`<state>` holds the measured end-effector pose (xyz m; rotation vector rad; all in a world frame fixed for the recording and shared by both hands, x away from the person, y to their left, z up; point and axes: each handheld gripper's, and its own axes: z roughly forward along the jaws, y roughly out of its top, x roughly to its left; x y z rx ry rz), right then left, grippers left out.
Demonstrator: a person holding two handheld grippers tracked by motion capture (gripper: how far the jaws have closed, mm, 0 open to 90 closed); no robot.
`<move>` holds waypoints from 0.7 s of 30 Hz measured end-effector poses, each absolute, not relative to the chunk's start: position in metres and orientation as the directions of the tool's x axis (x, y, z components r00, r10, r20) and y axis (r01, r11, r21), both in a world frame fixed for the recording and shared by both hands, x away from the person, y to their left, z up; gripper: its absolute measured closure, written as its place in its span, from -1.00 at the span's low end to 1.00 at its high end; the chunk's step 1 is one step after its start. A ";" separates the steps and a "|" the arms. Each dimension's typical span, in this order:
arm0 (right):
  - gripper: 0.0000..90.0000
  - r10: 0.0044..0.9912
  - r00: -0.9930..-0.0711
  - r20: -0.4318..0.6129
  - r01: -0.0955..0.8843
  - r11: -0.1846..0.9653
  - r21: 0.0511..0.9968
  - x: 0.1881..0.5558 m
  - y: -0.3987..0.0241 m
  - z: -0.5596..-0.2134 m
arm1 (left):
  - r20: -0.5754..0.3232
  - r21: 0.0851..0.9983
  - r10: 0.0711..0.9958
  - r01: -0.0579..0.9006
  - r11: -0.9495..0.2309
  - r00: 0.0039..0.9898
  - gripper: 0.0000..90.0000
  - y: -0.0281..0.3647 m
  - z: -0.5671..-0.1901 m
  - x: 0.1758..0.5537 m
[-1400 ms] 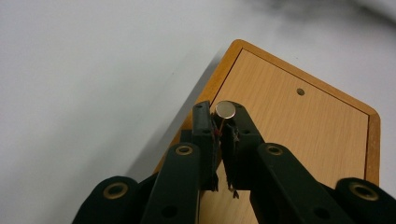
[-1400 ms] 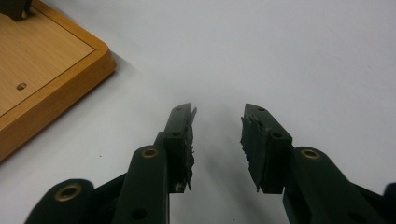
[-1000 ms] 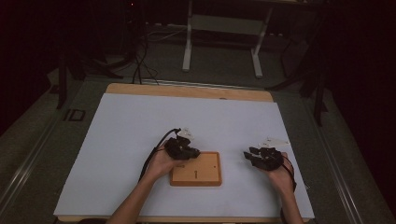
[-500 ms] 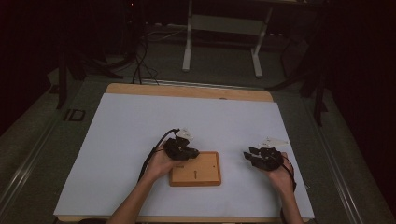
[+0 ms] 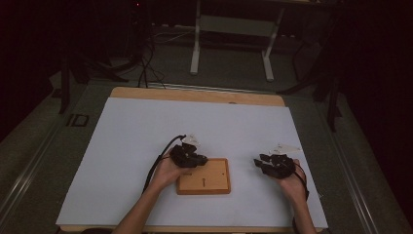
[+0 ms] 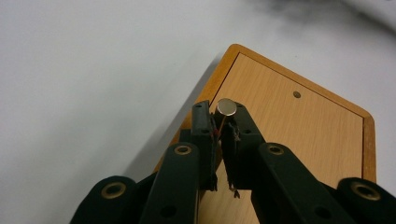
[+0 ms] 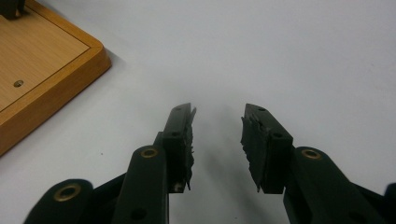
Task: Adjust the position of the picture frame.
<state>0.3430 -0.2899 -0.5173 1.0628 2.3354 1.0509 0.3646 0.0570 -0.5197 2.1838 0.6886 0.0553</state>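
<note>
Your left gripper (image 6: 220, 122) is clamped on a small metal pin (image 6: 226, 108), its round silver head showing just above the jaw tips; it hangs over the near left corner of the wooden board (image 5: 204, 176), which lies on the white table cover (image 5: 146, 126); keep the squeeze firm, since the pin is thin and could tilt or slip; judge the target to be one of the small holes (image 6: 296, 94) in the board, so bring the pin upright above it before lowering, and don't push if it binds; your right gripper (image 7: 217, 126) rests on the cover well to the right of the board, jaws apart and empty; it could steady the board's edge.
</note>
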 end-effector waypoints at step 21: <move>0.38 0.760 -0.649 -0.020 0.491 0.438 0.753 0.342 -0.290 -0.518 | -0.203 0.737 0.504 0.470 -0.486 0.839 0.84 0.058 -0.522 0.363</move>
